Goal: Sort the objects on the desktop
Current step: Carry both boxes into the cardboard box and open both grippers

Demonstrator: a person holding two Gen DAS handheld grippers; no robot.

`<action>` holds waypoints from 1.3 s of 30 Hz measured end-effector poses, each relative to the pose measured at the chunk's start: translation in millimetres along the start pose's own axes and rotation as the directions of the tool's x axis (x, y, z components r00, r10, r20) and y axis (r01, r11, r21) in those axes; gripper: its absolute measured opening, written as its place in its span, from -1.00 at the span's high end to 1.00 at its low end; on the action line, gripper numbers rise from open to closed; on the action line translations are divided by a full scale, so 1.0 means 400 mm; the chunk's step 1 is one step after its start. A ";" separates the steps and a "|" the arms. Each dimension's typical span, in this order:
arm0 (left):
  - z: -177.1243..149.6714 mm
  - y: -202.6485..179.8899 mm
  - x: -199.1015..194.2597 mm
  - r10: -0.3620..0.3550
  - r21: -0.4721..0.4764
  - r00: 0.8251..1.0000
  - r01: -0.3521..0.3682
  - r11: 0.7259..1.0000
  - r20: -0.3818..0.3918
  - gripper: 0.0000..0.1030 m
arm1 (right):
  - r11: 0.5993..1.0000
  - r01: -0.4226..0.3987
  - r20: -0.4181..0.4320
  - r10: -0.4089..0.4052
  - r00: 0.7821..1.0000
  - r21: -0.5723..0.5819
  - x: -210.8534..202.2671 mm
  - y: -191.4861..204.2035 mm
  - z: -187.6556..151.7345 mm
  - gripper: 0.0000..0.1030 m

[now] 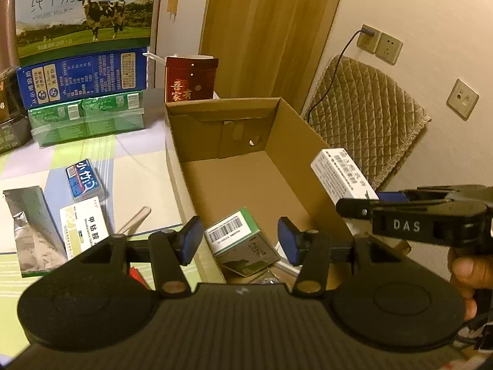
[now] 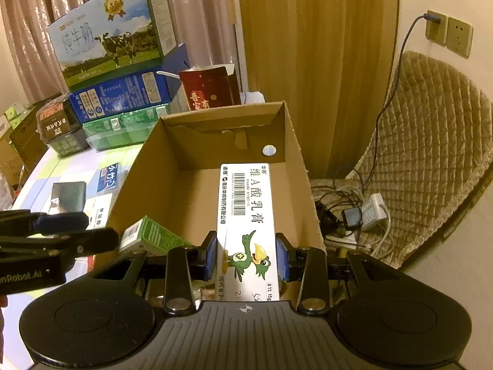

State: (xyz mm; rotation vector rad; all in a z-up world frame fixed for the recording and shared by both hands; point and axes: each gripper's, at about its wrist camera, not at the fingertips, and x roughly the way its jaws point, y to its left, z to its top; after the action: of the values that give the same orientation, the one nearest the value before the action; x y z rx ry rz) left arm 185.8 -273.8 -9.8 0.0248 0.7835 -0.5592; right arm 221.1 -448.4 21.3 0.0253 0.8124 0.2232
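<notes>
An open cardboard box point(image 1: 289, 141) point(image 2: 154, 166) stands on the table. A green and white carton point(image 1: 243, 240) point(image 2: 151, 237) lies inside its near end. My left gripper point(image 1: 240, 240) is open and empty, just above that carton. My right gripper point(image 2: 246, 260) is shut on a long white ointment box point(image 2: 246, 215) with a green bird print and holds it over the cardboard box. The ointment box also shows in the left wrist view point(image 1: 339, 172) at the right. On the table left of the cardboard box lie a blue packet point(image 1: 83, 178), a white medicine box point(image 1: 83, 228) and a silver pouch point(image 1: 34, 231).
Stacked milk cartons point(image 1: 83, 9) and green packs point(image 1: 89, 117) stand at the back left, with a red gift box point(image 1: 191, 80) behind the cardboard box. A padded chair point(image 2: 431, 154) with cables and chargers point(image 2: 354, 212) stands right of the table. A wooden stick point(image 1: 135, 219) lies near the box.
</notes>
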 end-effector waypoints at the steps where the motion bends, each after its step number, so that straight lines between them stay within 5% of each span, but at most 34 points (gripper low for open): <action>1: -0.001 0.004 -0.002 0.002 -0.002 1.000 -0.002 1.000 0.001 0.08 | 1.000 -0.004 0.002 0.004 1.000 -0.001 0.001 0.003 0.002 0.31; 25: -0.050 0.064 -0.125 0.042 -0.021 0.999 -0.042 0.999 0.017 0.02 | 0.999 -0.009 0.033 0.010 0.999 -0.033 -0.115 0.078 -0.054 -0.43; 39: -0.084 0.126 -0.264 0.094 -0.014 0.994 -0.093 0.996 0.059 -0.71 | 0.997 -0.032 0.090 0.038 0.995 -0.076 -0.215 0.180 -0.081 -0.88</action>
State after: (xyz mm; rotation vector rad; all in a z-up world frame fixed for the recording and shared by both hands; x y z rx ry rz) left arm 127.5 -173.8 28.3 0.0346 0.7238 -0.4647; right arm 126.8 -398.1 68.4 -0.0206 0.7123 0.2835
